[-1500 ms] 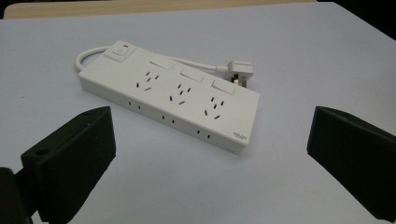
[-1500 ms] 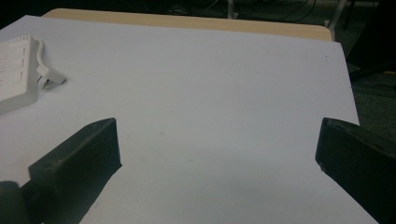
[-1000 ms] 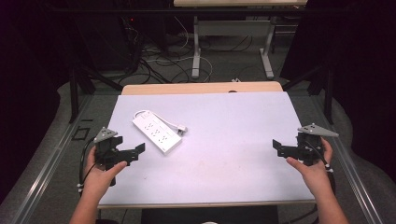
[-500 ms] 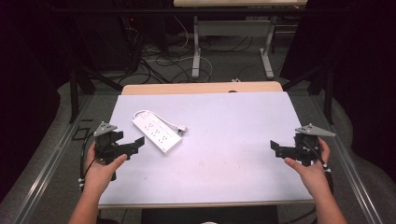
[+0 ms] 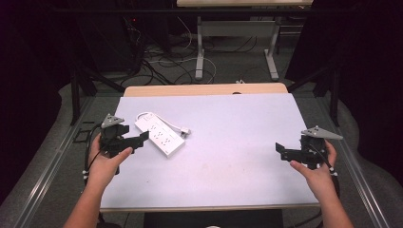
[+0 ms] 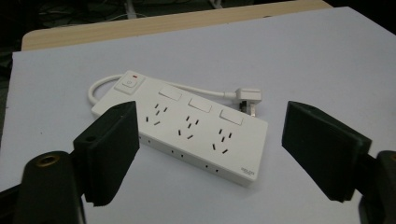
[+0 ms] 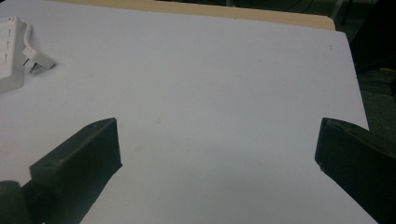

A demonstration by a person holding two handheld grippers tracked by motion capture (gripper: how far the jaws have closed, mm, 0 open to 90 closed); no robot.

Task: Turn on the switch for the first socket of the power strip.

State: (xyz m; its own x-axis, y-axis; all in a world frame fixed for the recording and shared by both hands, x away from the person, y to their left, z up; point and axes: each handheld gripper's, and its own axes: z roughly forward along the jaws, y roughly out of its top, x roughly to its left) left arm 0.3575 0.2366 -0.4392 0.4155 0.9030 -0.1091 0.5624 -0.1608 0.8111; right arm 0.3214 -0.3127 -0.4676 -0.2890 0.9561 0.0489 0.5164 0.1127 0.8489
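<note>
A white power strip (image 5: 159,134) lies at an angle on the left part of the white table (image 5: 228,123). Its cord loops round to a plug (image 5: 185,131) beside it. My left gripper (image 5: 141,138) is open just left of the strip. In the left gripper view the power strip (image 6: 187,126) lies just ahead of my left gripper (image 6: 211,112), whose jaws have just been closing with nothing between them and no contact. Near the table's right edge my right gripper (image 5: 281,150) is open over bare table. My right gripper (image 7: 217,128) holds nothing, and the plug (image 7: 39,65) shows far left.
A wooden strip (image 5: 204,89) runs along the table's far edge. Behind it are the metal legs of another table (image 5: 199,52) and loose cables on the floor (image 5: 157,61). Metal rails (image 5: 52,161) run along both sides of the table.
My left gripper has moved away from the person and closer to the power strip, and its jaws stand a little narrower. The right gripper has stayed where it was.
</note>
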